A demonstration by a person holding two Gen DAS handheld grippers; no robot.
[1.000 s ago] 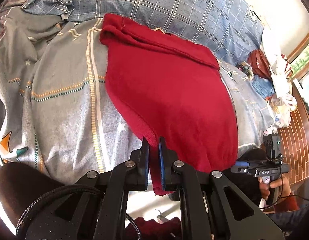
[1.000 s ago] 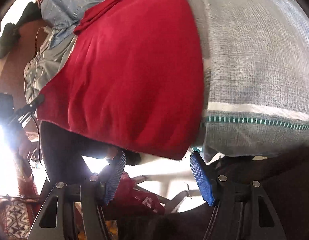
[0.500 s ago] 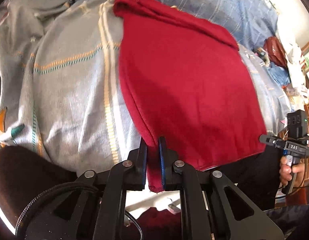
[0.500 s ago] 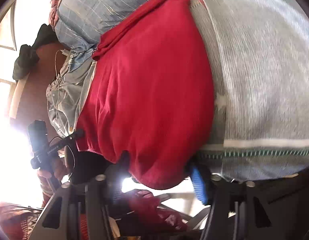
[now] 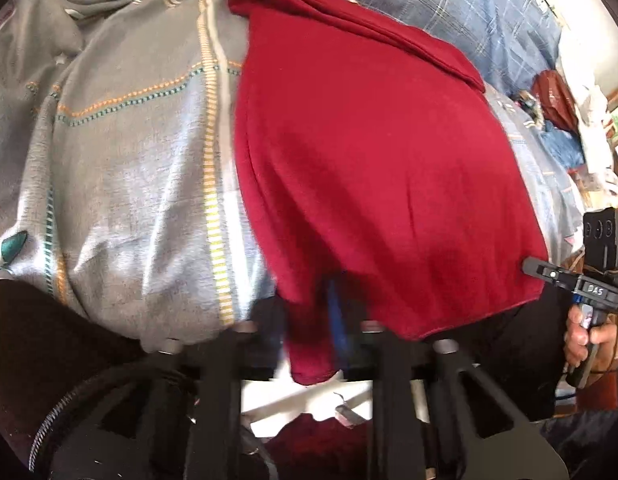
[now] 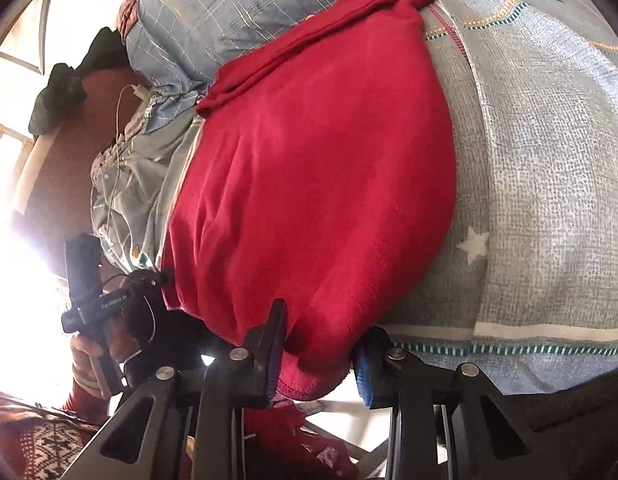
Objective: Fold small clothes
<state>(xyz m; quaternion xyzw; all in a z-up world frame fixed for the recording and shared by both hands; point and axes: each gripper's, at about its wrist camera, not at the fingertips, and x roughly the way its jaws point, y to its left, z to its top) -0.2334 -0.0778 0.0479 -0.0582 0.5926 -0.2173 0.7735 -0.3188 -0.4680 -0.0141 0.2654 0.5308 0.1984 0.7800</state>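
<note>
A red garment (image 5: 369, 152) lies flat on a grey patterned bedsheet (image 5: 129, 168), with its far edge folded into a thick band. My left gripper (image 5: 321, 312) is shut on its near left corner, which hangs down between the blurred fingers. In the right wrist view the same red garment (image 6: 317, 168) fills the middle. My right gripper (image 6: 321, 356) straddles the near right corner and its jaws are closing. The cloth bulges between the blue pads (image 6: 365, 372), and a thin dark gap remains at the right pad.
A blue plaid quilt (image 5: 449, 8) lies bunched behind the garment. The bed's near edge runs just under both grippers, with dark trousers (image 5: 37, 340) and more red cloth (image 6: 309, 432) below. Piled clothes and bags (image 5: 557, 100) sit at the far right. A hand (image 5: 581, 332) holds the other handle.
The right gripper's jaws have come in from wide apart around the garment's corner. The left gripper has sunk slightly with its corner still pinched, and more of the garment lies flat.
</note>
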